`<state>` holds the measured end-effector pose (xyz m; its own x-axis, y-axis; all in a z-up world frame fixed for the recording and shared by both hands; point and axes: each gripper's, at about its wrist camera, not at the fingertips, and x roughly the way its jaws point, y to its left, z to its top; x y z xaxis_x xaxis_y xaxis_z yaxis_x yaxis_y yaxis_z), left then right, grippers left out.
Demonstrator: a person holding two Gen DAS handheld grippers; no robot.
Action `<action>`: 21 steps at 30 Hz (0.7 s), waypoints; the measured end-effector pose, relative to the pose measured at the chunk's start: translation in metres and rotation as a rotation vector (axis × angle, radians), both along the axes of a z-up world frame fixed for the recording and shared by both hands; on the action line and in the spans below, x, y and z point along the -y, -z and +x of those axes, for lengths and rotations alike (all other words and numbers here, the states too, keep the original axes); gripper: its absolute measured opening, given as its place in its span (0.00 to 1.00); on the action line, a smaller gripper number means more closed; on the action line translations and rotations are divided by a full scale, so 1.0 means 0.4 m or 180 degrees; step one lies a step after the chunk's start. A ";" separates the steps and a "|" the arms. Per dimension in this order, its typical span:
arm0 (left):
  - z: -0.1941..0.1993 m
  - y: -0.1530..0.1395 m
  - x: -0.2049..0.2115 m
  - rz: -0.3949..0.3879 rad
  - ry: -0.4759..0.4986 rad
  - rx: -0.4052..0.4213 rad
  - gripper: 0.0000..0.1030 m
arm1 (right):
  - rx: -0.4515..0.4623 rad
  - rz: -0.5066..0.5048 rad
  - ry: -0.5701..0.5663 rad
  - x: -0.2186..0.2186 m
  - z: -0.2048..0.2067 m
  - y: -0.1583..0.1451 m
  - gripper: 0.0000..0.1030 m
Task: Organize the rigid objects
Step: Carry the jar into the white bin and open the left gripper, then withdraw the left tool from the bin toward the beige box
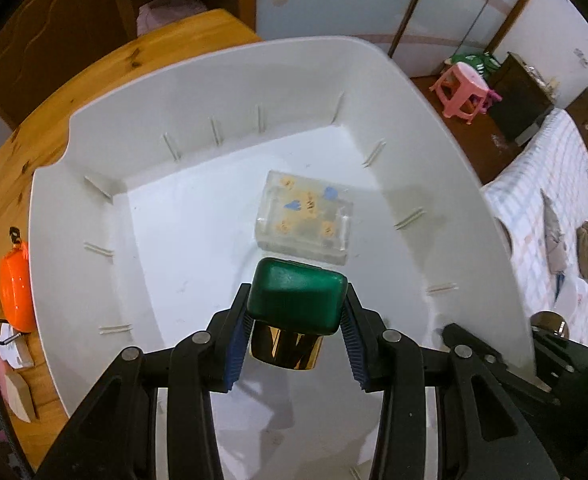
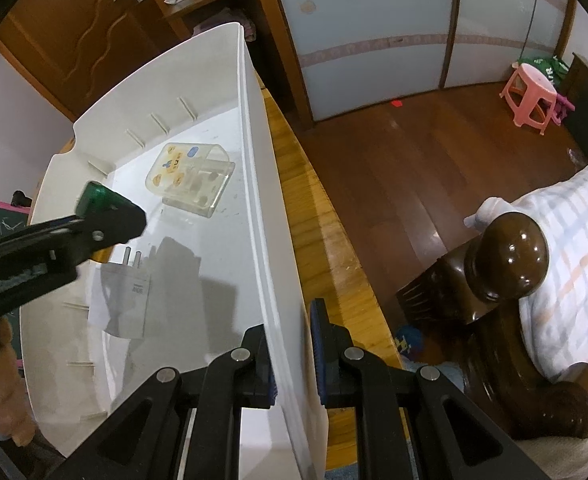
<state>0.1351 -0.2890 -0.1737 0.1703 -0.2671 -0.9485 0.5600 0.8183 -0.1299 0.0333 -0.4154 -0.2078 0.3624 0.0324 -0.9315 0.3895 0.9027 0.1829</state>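
Note:
My left gripper is shut on a dark green bottle with a gold cap, and holds it low inside a big white bin. A clear plastic box with stickers lies on the bin's floor just beyond the bottle. In the right wrist view, my right gripper is shut on the bin's right wall, one finger inside and one outside. The left gripper reaches in from the left with the green bottle. A white charger plug lies on the floor near the clear box.
The bin stands on a wooden table. An orange case and a wooden block lie left of it. A bed with a dark wooden post is on the right, and a pink stool stands on the floor behind.

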 end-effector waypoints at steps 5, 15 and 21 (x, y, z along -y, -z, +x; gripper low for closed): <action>0.013 0.029 -0.010 0.0101 -0.0117 -0.0097 0.44 | 0.0017 0.0011 -0.0018 -0.002 -0.002 -0.001 0.13; 0.015 0.051 -0.027 0.0309 -0.0308 -0.0164 0.65 | 0.0032 -0.0021 -0.0045 -0.007 -0.003 -0.003 0.13; -0.002 -0.002 -0.074 0.0290 -0.0392 0.0039 0.65 | 0.0018 -0.0038 -0.0037 -0.011 0.001 -0.006 0.13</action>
